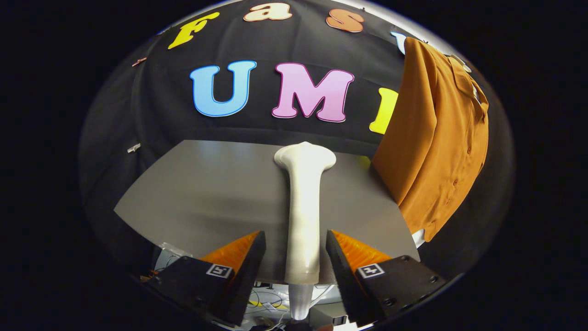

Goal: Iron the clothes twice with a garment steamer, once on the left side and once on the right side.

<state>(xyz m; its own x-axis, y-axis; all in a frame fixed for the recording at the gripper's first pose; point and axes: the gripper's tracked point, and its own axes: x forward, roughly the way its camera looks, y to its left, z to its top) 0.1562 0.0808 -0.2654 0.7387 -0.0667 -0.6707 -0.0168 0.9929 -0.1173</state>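
A white garment steamer (303, 202) lies on the grey table (206, 193), its wide head pointing at the back wall and its handle end sticking out over the table's front edge. My gripper (296, 234) is open, with one finger on each side of the handle. There is a gap on both sides, wider on the left, so neither finger presses on the steamer. An orange button-up shirt (436, 142) hangs against the booth wall beyond and to the right of the fingers, its lower part draped past the table's right corner.
The black cloth wall (156, 115) stands right behind the table. Cables and small parts (271, 303) lie below the table's front edge, under the fingers. The bare table surface stretches to the left of the steamer.
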